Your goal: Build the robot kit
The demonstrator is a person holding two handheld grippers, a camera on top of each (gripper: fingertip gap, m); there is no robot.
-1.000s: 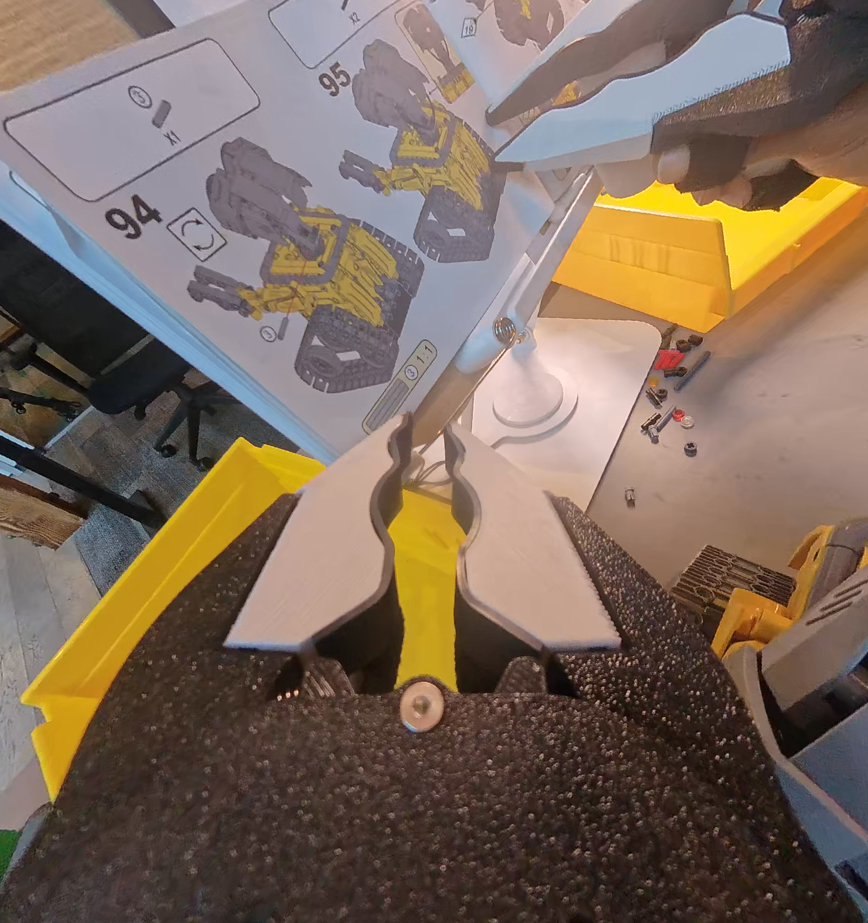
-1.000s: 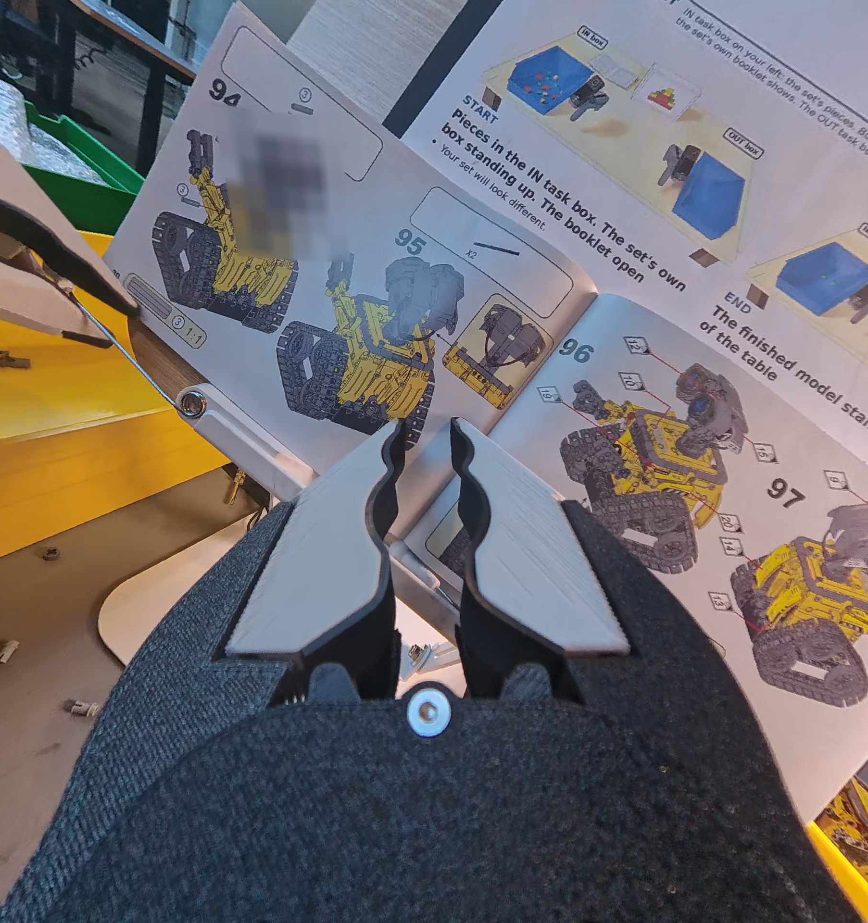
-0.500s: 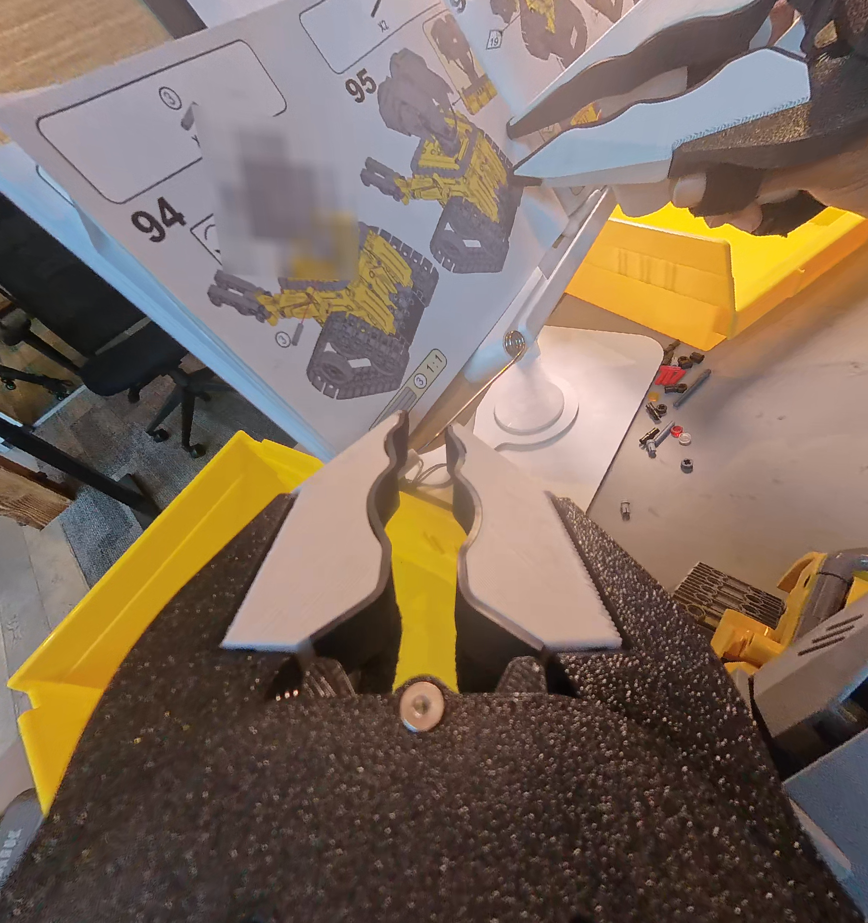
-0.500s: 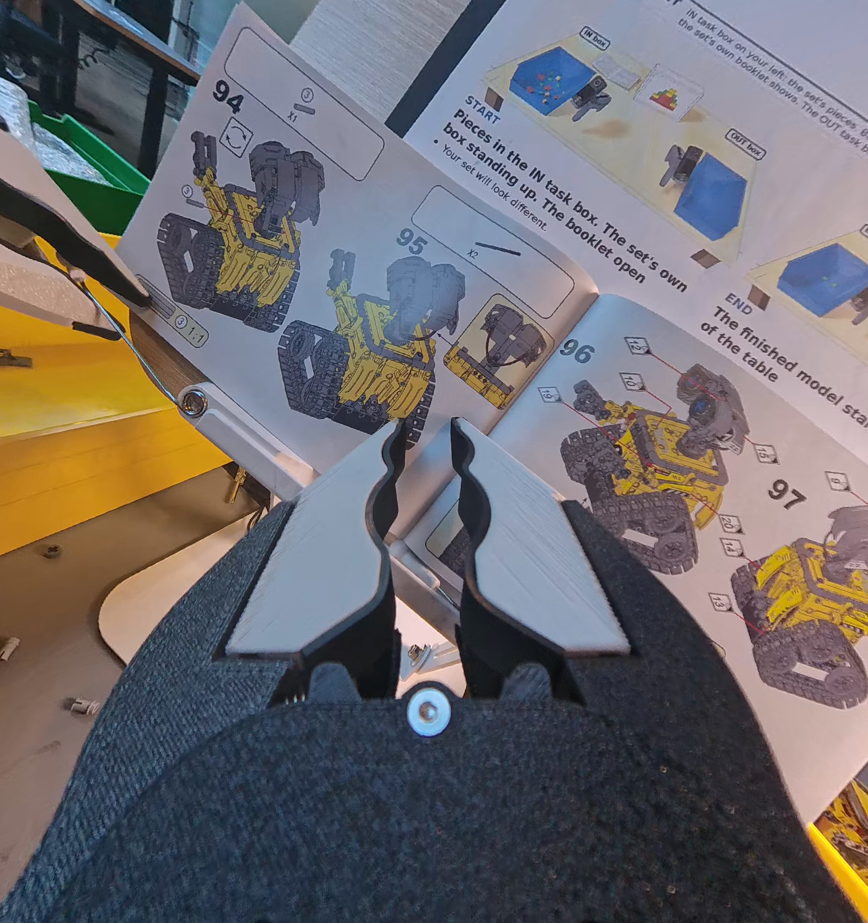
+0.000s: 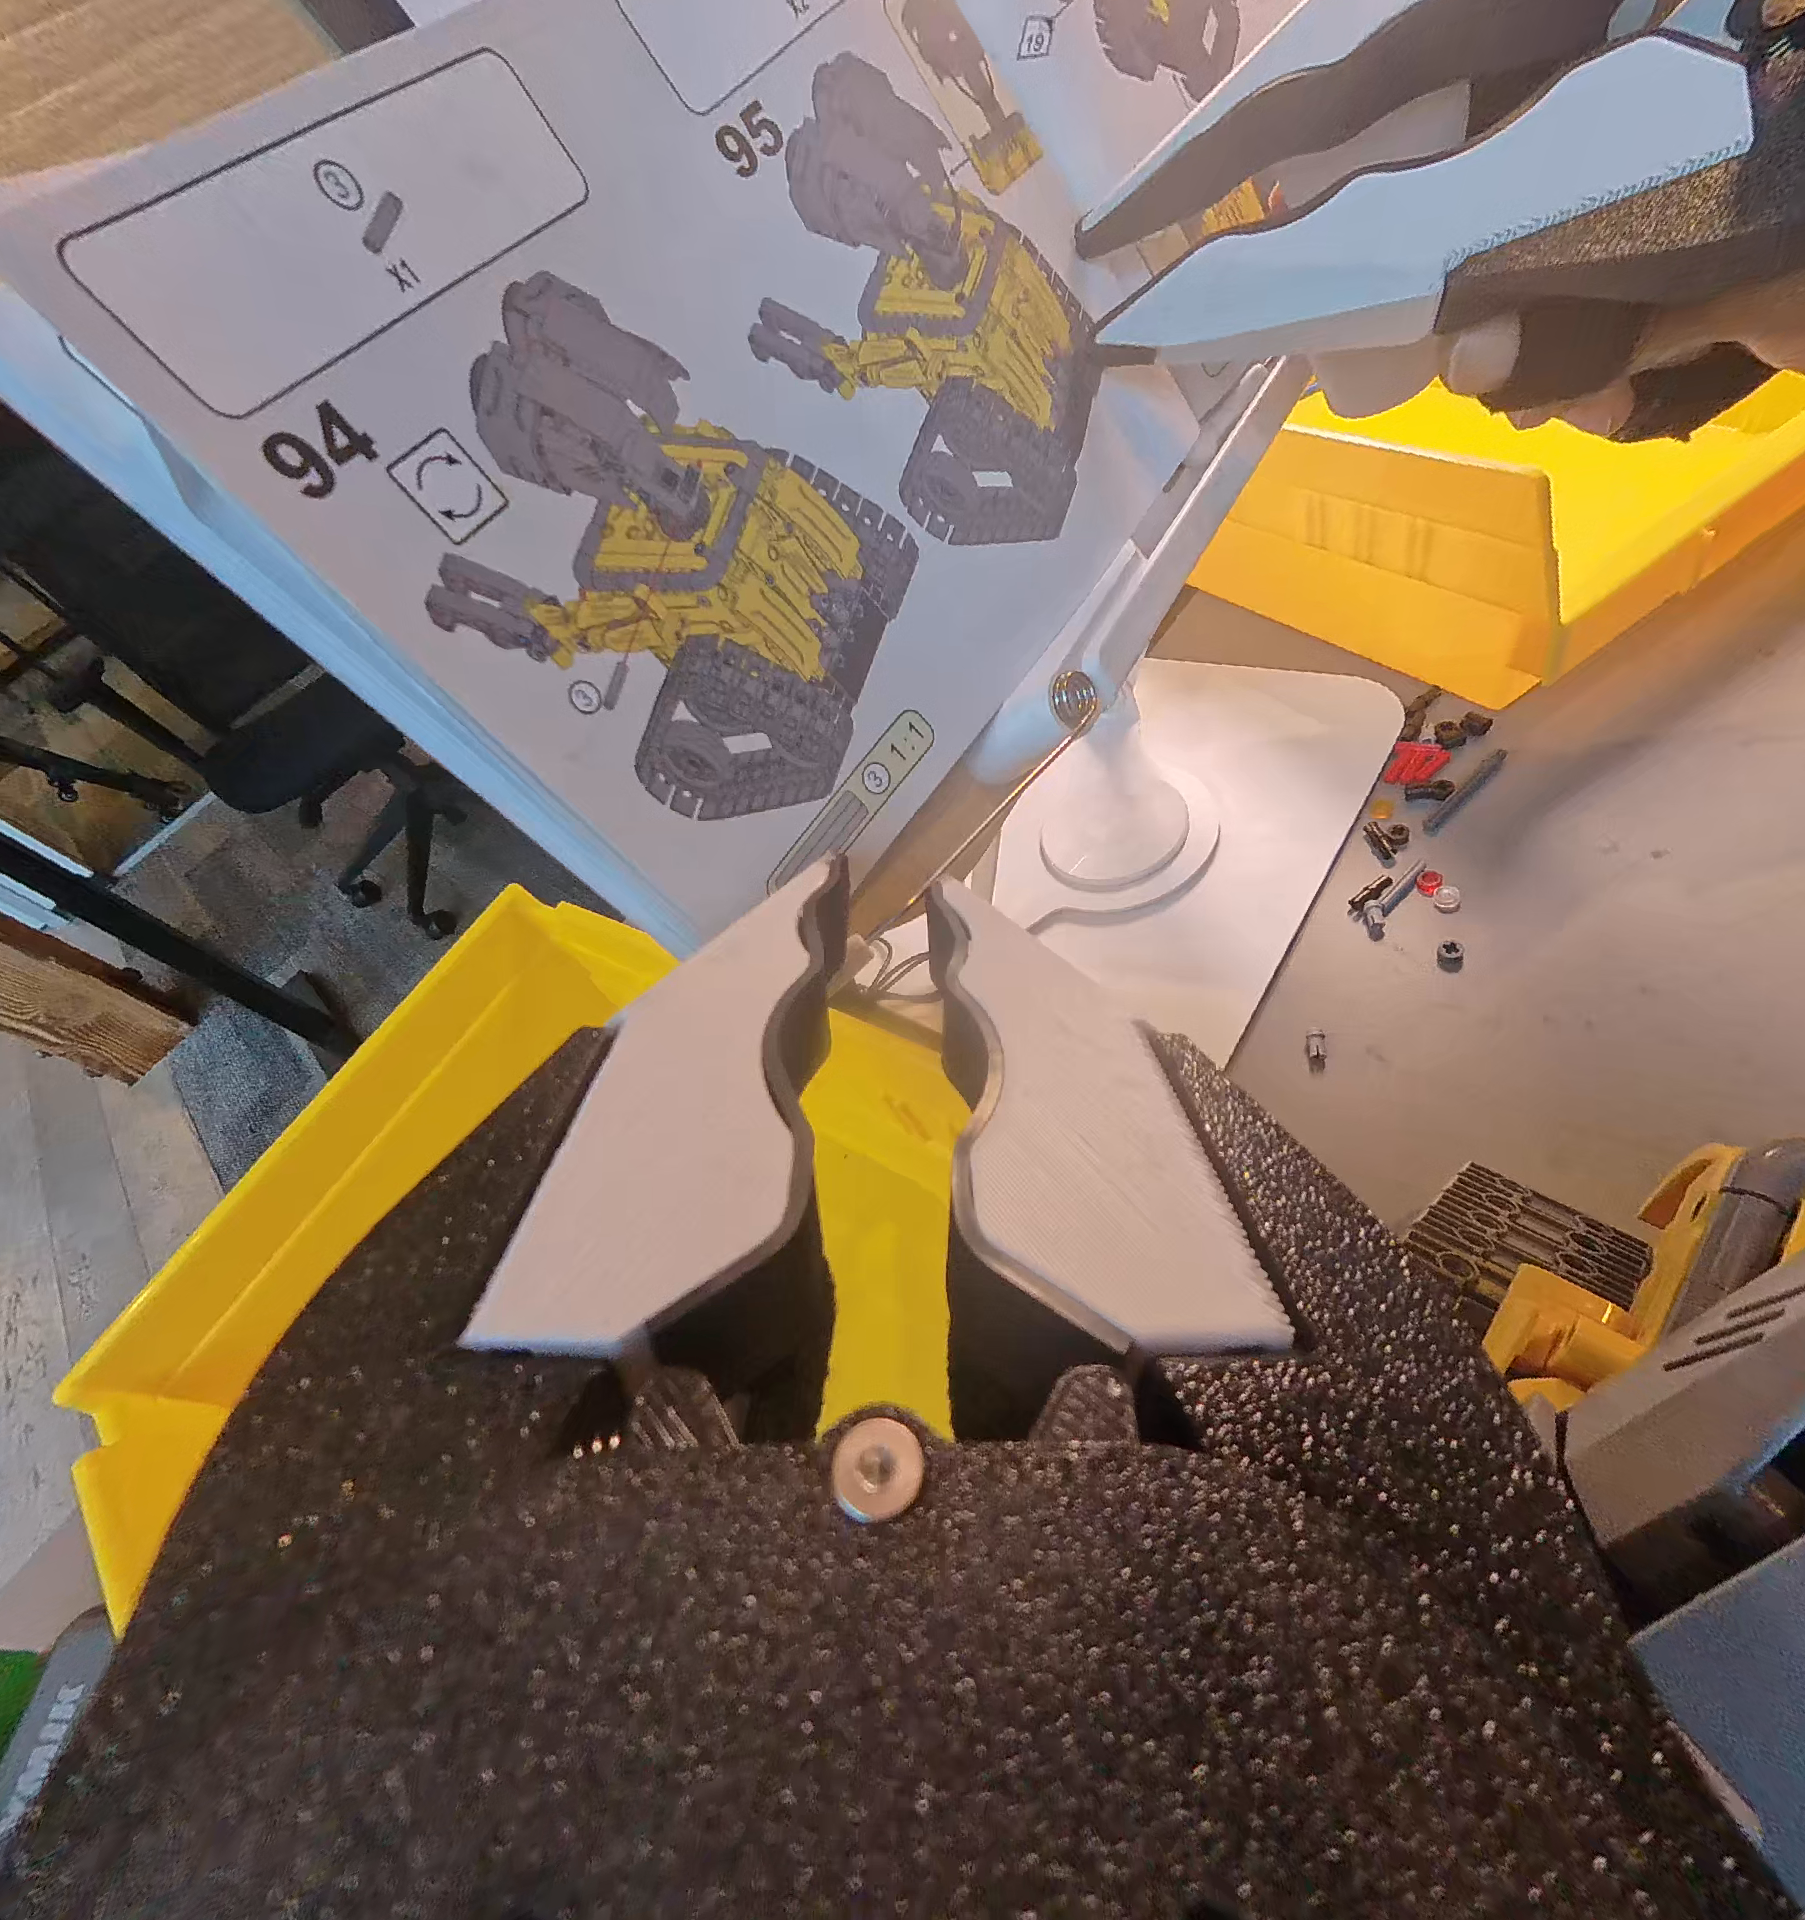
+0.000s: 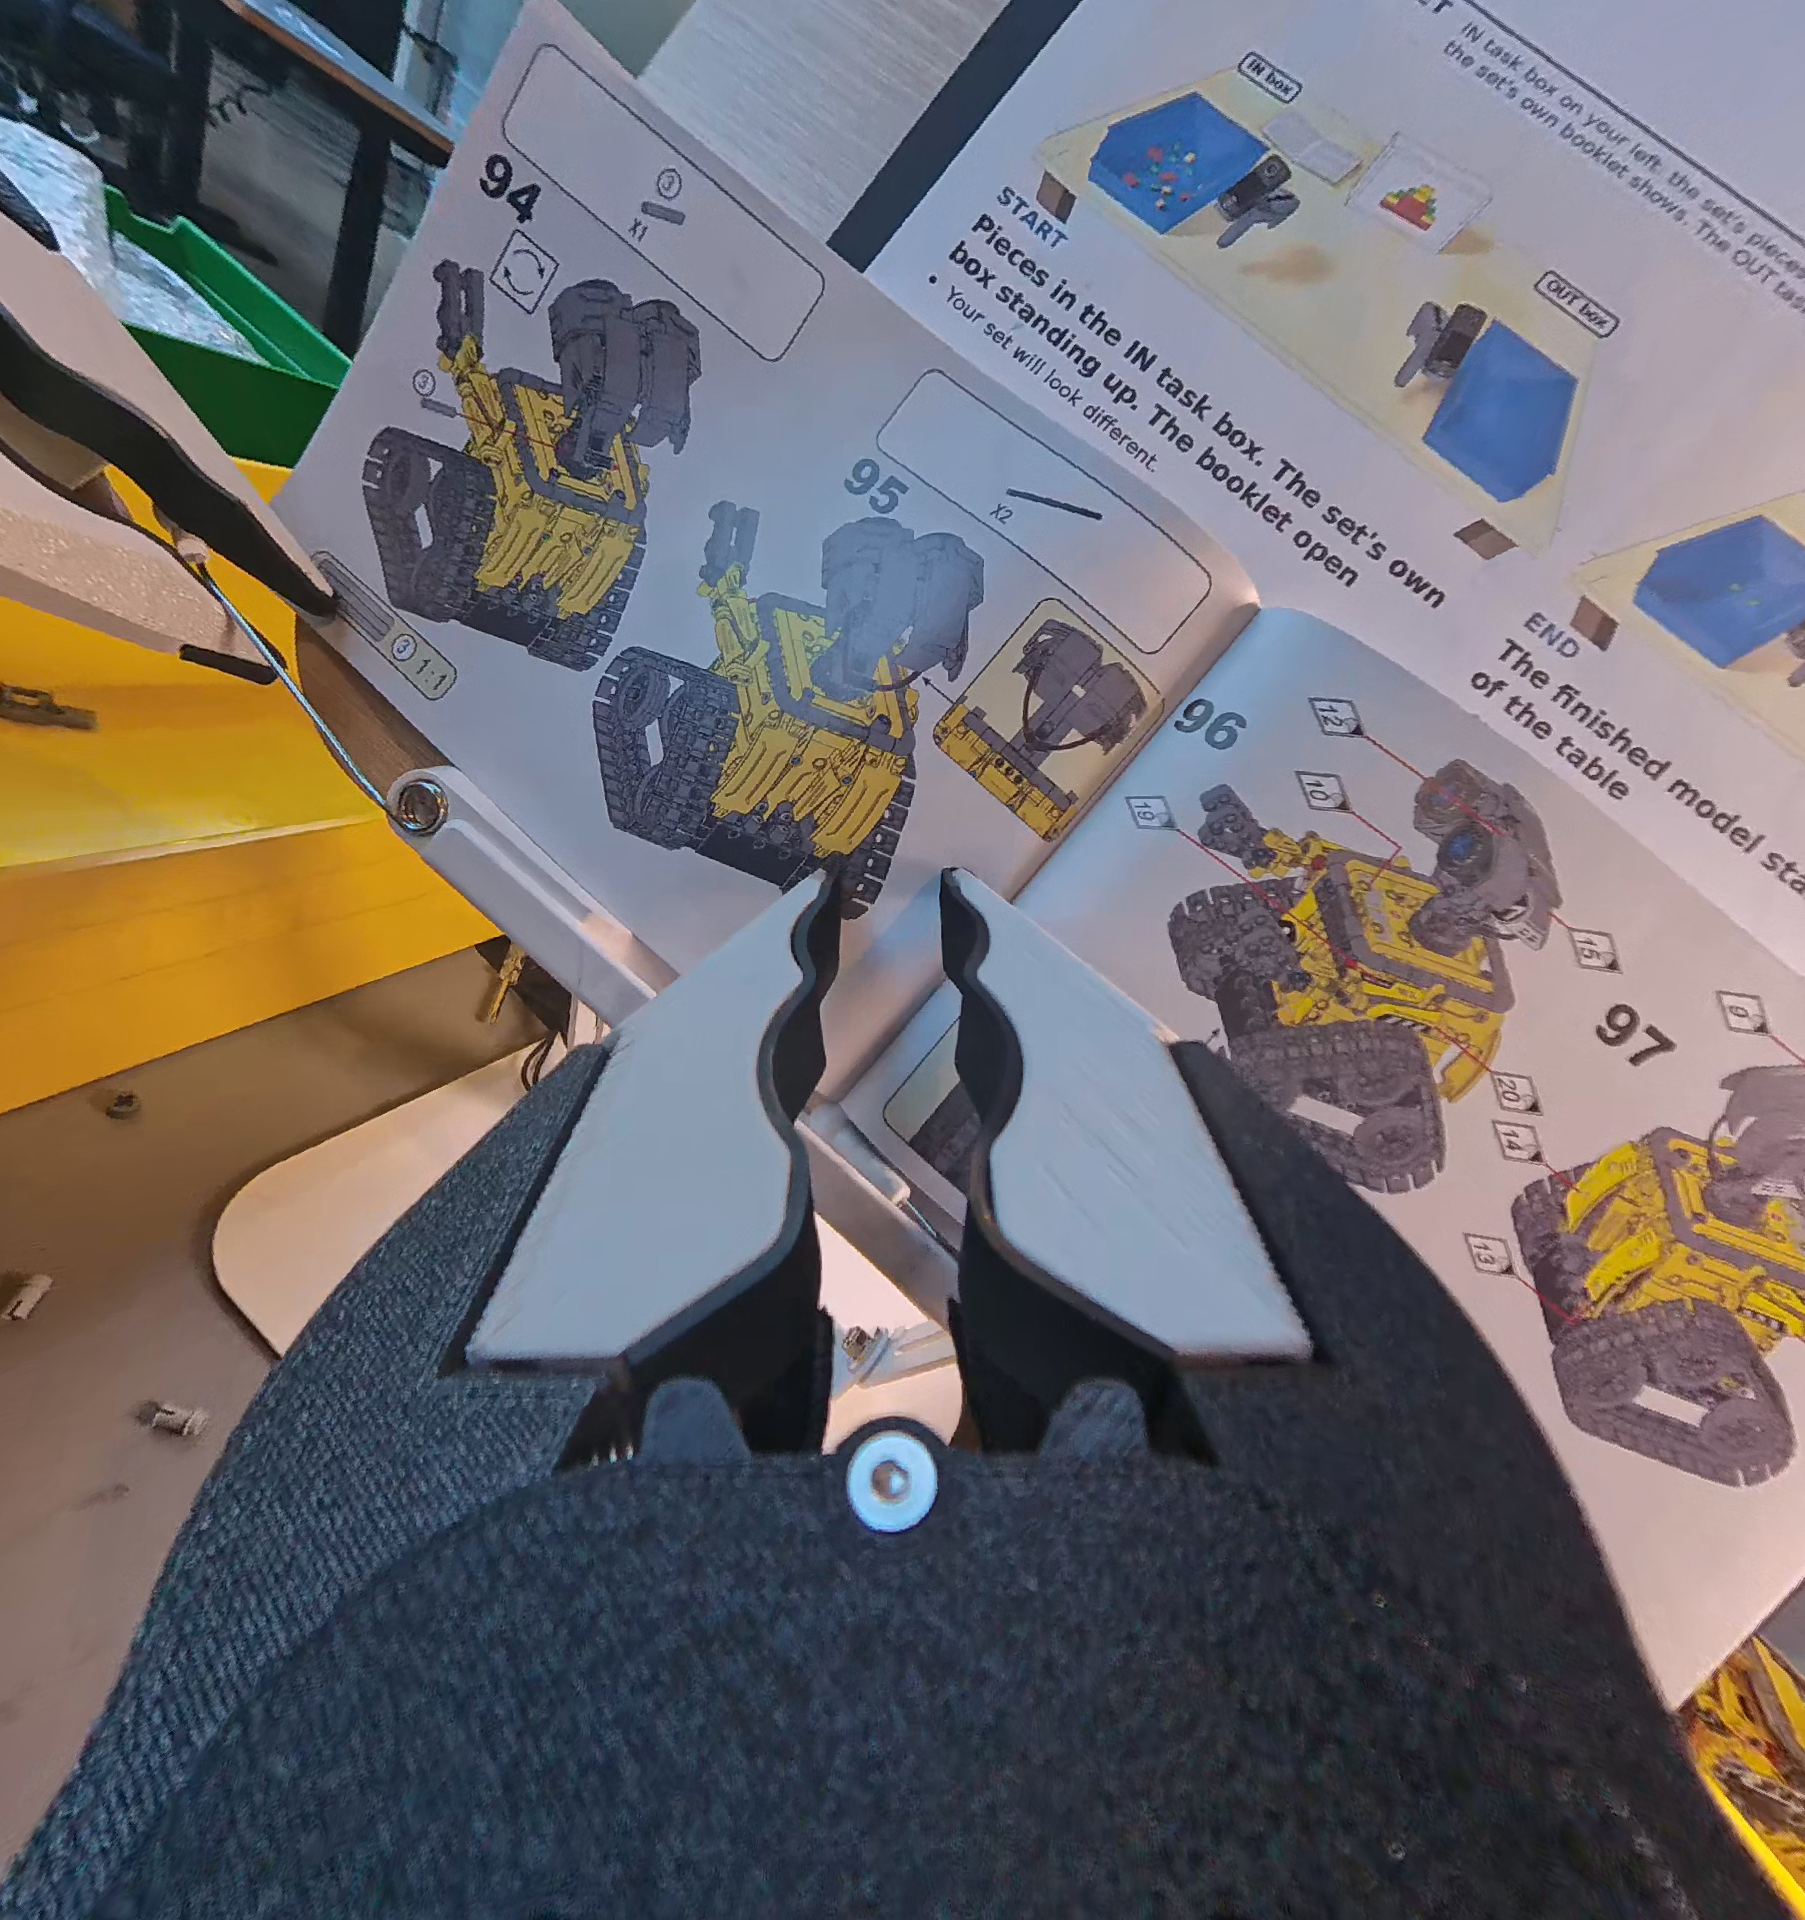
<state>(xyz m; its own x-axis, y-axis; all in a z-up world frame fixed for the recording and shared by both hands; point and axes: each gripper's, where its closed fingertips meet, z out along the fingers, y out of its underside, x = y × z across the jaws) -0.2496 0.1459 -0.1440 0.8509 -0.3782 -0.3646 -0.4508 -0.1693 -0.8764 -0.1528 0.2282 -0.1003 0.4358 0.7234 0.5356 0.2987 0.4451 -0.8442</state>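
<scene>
An open instruction booklet point(image 5: 669, 468) with pictures of a yellow tracked model stands on a white book stand point(image 5: 1272, 748). My left gripper point(image 5: 882, 914) is open with a narrow gap, its tips at the booklet's lower left corner. In the right wrist view the left gripper point(image 6: 285, 634) has the stand's wire page clip point(image 6: 295, 686) running between its jaws. My right gripper point(image 6: 887, 894) is open and empty, in front of the booklet point(image 6: 773, 520) at its lower middle edge. It also shows in the left wrist view point(image 5: 1095, 291), held by a hand.
A yellow bin point(image 5: 285, 1174) lies under the left gripper and another point(image 5: 1397, 551) behind the stand. Small loose parts point(image 5: 1417, 810) lie on the grey table. A partly built yellow model point(image 5: 1563, 1299) is at right. A printed sheet point(image 6: 1397, 312) and a green tray point(image 6: 233, 353) are behind.
The left gripper has crept slightly closer to the booklet's lower left corner along the wire clip. The right gripper has barely moved. Both jaw gaps are unchanged.
</scene>
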